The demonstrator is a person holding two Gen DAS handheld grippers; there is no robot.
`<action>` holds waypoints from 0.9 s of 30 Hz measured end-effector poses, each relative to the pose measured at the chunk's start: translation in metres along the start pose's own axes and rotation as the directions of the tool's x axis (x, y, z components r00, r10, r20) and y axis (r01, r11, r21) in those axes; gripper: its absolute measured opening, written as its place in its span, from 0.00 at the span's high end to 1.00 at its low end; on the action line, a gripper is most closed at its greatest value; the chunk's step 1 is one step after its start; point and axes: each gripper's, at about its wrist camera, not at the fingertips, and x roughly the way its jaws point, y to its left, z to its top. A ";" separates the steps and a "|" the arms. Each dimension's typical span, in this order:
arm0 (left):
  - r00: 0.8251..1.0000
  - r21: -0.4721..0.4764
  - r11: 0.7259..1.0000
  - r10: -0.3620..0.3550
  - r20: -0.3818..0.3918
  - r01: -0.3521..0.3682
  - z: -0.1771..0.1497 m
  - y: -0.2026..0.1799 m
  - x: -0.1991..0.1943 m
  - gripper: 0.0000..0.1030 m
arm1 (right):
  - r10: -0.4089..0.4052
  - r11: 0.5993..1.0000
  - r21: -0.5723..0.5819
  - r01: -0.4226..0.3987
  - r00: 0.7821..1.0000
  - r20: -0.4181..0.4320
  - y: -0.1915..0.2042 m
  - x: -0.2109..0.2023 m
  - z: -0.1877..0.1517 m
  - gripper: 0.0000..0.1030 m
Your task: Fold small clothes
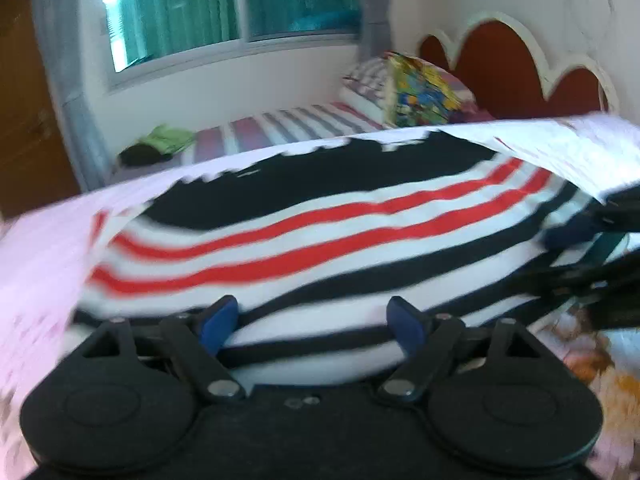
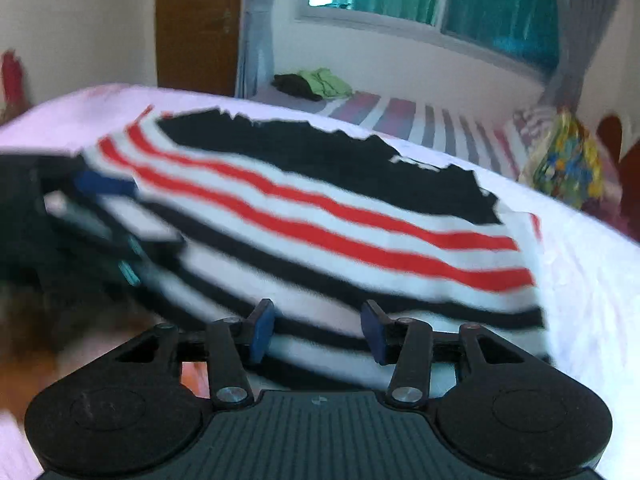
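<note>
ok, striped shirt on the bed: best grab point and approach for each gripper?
Grip the near hem of the striped shirt, one gripper per corner, coming in low from the bed's near edge. The shirt lies flat with that edge facing both open grippers, left and right. Motion blur hides the exact hem line.

Soft knit striped garment; matt black plastic tool with blue pads.

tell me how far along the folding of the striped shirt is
Done: the striped shirt lies spread flat on the pink sheet. In hand: both the left gripper and right gripper sit open at its near hem, nothing clamped. Left: no fold shows yet, so all the folding remains.
</note>
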 end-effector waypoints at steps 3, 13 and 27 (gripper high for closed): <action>0.998 -0.016 0.998 0.060 0.009 -0.060 -0.011 0.025 -0.021 0.22 | -0.052 0.995 0.089 0.047 0.997 0.062 -0.027 -0.040 -0.015 0.55; 0.996 -0.131 0.987 0.087 -0.017 -0.088 -0.021 0.054 -0.029 0.22 | -0.118 0.953 0.278 0.124 0.992 -0.036 -0.080 -0.044 -0.033 0.94; 0.999 -0.122 0.992 0.014 0.035 -0.010 0.001 -0.003 -0.035 0.20 | -0.112 0.975 0.197 0.101 0.993 0.045 -0.019 -0.050 -0.002 0.94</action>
